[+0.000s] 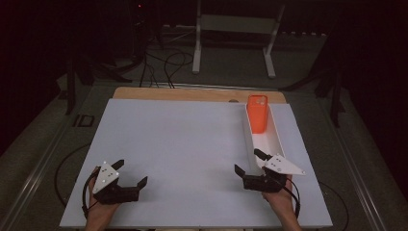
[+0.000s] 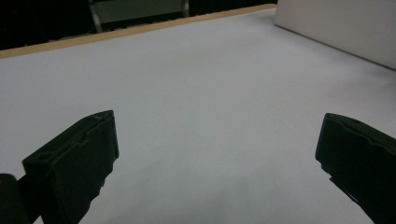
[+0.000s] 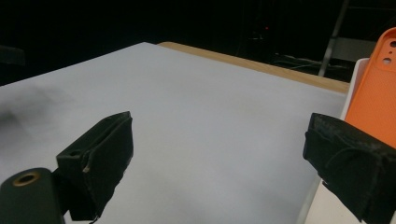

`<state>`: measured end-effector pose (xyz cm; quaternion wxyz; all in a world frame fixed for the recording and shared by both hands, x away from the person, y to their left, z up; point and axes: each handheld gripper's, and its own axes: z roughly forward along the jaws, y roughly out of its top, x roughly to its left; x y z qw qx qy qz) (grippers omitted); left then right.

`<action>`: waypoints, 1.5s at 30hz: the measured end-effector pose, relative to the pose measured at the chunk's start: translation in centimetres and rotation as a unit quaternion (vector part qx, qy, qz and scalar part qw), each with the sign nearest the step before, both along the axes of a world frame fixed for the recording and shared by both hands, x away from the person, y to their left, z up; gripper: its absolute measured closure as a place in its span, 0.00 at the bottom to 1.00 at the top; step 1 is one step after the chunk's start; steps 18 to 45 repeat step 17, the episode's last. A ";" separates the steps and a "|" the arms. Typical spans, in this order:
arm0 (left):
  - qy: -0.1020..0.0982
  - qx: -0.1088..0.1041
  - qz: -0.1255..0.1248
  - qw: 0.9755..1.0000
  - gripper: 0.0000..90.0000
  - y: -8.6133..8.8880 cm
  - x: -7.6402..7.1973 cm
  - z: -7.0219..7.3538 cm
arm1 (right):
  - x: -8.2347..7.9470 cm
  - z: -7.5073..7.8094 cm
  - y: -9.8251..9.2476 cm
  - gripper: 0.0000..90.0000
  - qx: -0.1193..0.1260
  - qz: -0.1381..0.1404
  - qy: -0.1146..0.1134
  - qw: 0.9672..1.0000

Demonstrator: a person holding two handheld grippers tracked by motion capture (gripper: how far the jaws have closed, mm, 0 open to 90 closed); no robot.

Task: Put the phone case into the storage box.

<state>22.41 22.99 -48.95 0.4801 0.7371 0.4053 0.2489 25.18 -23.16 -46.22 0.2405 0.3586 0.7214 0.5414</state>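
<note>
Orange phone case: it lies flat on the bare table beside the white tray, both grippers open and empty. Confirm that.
Not quite. The orange phone case stands inside the white tray, at its far end, not flat on the bare table beside it; the high view shows this. The rest holds: the left gripper and the right gripper are both open and empty.

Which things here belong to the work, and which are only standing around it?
Belonging to the work:
- orange phone case, standing in the tray
- long white tray
- right gripper, open, beside the tray
- left gripper, open

Only standing around:
- white table mat
- white metal stand on the floor behind
- black cables on the floor
</note>
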 end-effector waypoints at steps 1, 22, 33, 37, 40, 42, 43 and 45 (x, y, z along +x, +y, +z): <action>0.000 0.001 0.000 1.000 0.00 0.0 0.0 0.0 | -0.1 -0.1 0.0 0.09 0.002 -0.001 0.000 1.000; 0.000 0.005 -0.001 1.000 0.00 0.0 0.0 -0.1 | -1.0 -0.9 -0.9 0.09 0.011 -0.005 0.001 1.000; 0.000 0.005 -0.001 1.000 0.00 0.0 0.0 -0.1 | -1.0 -0.9 -0.9 0.09 0.011 -0.005 0.001 1.000; 0.000 0.005 -0.001 1.000 0.00 0.0 0.0 -0.1 | -1.0 -0.9 -0.9 0.09 0.011 -0.005 0.001 1.000; 0.000 0.005 -0.001 1.000 0.00 0.0 0.0 -0.1 | -1.0 -0.9 -0.9 0.09 0.011 -0.005 0.001 1.000; 0.000 0.005 -0.001 1.000 0.00 0.0 0.0 -0.1 | -1.0 -0.9 -0.9 0.09 0.011 -0.005 0.001 1.000; 0.000 0.005 -0.001 1.000 0.00 0.0 0.0 -0.1 | -1.0 -0.9 -0.9 0.09 0.011 -0.005 0.001 1.000; 0.000 0.005 -0.001 1.000 0.00 0.0 0.0 -0.1 | -1.0 -0.9 -0.9 0.09 0.011 -0.005 0.001 1.000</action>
